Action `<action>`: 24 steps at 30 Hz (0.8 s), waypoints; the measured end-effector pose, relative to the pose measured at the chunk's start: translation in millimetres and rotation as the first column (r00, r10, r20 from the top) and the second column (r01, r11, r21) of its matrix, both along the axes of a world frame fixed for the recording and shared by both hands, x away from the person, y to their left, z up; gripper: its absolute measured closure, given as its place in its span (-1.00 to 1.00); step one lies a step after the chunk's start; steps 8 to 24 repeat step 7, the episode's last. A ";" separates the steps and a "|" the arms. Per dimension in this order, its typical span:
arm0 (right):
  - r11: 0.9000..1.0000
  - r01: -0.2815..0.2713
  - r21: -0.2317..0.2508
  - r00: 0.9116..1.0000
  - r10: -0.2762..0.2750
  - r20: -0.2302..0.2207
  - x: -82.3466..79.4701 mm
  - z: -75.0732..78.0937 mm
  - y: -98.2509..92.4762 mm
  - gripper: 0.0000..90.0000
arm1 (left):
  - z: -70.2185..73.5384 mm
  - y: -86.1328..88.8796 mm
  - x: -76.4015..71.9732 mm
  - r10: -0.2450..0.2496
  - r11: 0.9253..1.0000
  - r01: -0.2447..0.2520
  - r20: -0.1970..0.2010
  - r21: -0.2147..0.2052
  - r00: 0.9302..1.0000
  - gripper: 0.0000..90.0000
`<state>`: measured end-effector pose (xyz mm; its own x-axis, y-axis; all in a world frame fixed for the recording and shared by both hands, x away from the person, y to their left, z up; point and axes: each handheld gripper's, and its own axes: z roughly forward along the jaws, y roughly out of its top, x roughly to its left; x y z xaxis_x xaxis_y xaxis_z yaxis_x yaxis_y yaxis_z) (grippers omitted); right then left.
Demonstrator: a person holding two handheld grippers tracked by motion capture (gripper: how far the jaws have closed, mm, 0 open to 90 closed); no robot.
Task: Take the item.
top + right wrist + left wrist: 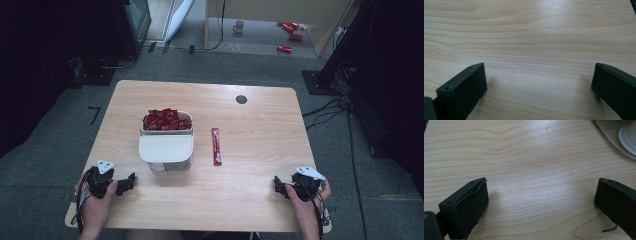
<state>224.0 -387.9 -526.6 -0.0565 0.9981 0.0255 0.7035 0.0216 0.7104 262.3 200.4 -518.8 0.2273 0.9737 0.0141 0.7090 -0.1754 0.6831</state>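
Red stick [216, 146] lies mid-table, beside the box [166, 140], well apart from both grippers. Left gripper [131, 181] and right gripper [276, 186]: jaws wide apart, empty.

The high view looks forward and down from far up, taking in the whole wooden table [250, 130] and the floor past it. The left gripper view and the right gripper view sit very low and close, each looking along the bare tabletop. The left one maybe catches the white box [624, 137] too.
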 end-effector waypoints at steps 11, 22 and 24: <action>1.000 0.012 0.000 1.000 -0.012 0.000 -0.2 0.0 1.1 -1.00 | 0.0 -0.2 0.2 0.000 1.000 0.000 0.000 0.000 1.000 -1.00; 1.000 0.012 0.000 1.000 -0.012 0.000 -0.2 0.0 1.1 -1.00 | 0.0 -0.2 0.2 0.000 1.000 0.000 0.000 0.000 1.000 -1.00; 1.000 0.012 0.000 1.000 -0.012 0.000 -0.2 0.0 1.1 -1.00 | 0.0 -0.2 0.2 0.000 1.000 0.000 0.000 0.000 1.000 -1.00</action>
